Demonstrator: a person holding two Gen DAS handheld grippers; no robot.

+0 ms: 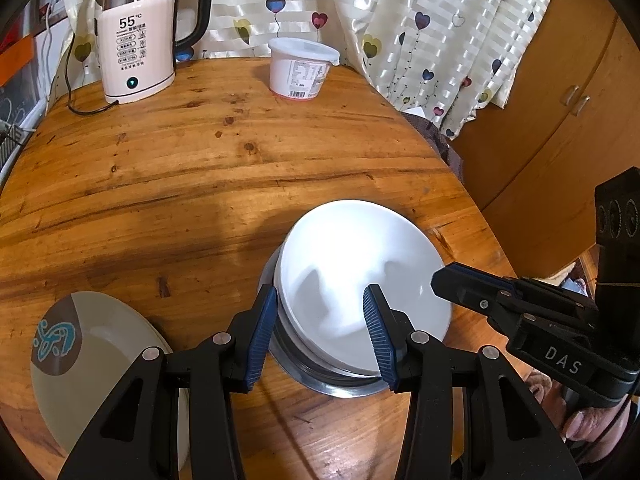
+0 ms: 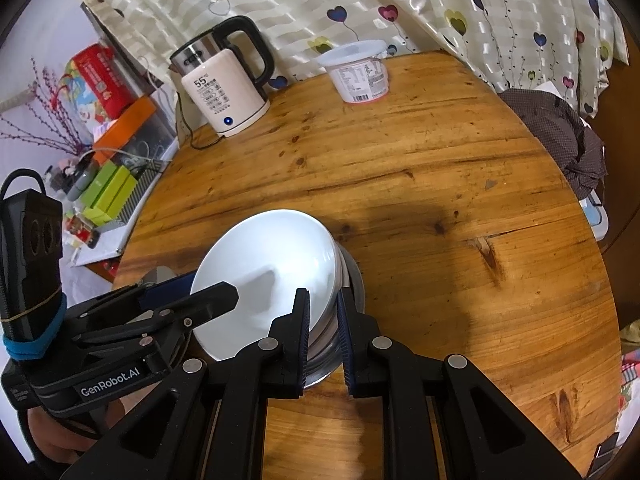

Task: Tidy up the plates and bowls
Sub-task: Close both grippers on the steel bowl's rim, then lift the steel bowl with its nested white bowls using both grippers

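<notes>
White bowl (image 1: 360, 268) tilted, stacked in a steel bowl (image 1: 340, 384) at the table's (image 1: 180, 160) near edge. Right gripper (image 2: 323, 316) pinches the white bowl's right rim. Left gripper (image 1: 320, 320) half spread, its fingers straddling the left rim; contact unclear. Plate (image 1: 108, 332) near left.

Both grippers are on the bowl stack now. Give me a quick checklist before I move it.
1. Right gripper shut on the white bowl rim: ok.
2. Left gripper fingers straddle the opposite rim: ok; pressing on it: cannot tell.
3. White bowl seated level in the steel bowl: not ok, tilted.
4. Patterned plate apart from the stack: ok.
5. Table beyond the stack free: ok.
</notes>
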